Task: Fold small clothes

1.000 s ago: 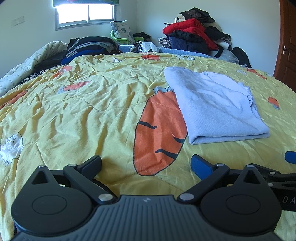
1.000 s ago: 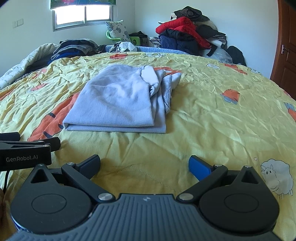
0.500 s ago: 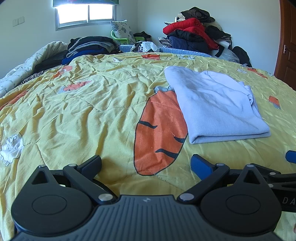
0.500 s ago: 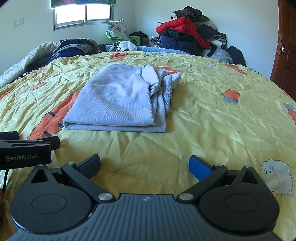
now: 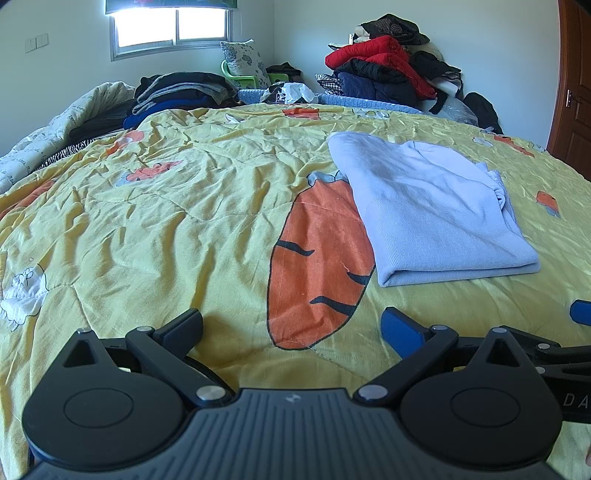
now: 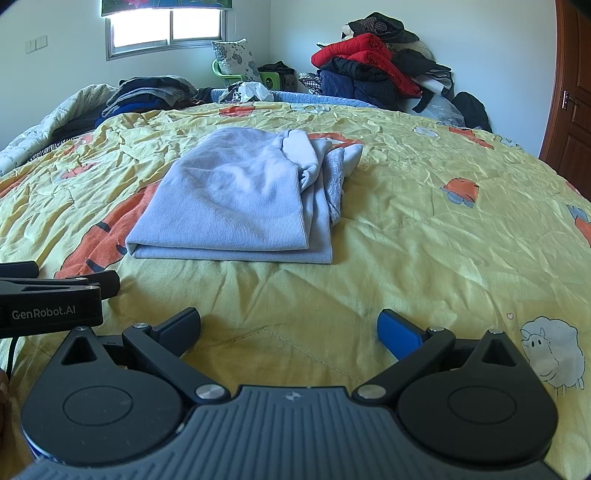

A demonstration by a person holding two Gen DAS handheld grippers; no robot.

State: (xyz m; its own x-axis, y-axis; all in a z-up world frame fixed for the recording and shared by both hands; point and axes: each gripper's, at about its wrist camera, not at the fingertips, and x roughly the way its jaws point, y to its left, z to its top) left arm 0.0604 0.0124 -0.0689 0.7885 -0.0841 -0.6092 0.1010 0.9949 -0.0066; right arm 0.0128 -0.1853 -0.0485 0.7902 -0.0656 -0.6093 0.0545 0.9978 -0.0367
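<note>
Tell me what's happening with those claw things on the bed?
A person holds two grippers over a yellow bedspread and is folding small clothes. The light blue garment lies folded on the bed, with some loose fabric bunched at its right side. Neither gripper touches it: the left gripper and the right gripper both hover short of it with fingers spread open and empty.

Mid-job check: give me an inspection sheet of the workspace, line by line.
Surface: yellow carrot-print quilt, wrinkled.
Job's things: light blue garment folded, lying flat; loose edges bunched on its right side.
Clutter: dark folded clothes at far left; jacket heap in the corner.
Grippers: left tongs open, empty; right tongs open, empty, both short of the garment.
Cables: thin black cord by the left tongs.
Surroundings: window, wooden door.
</note>
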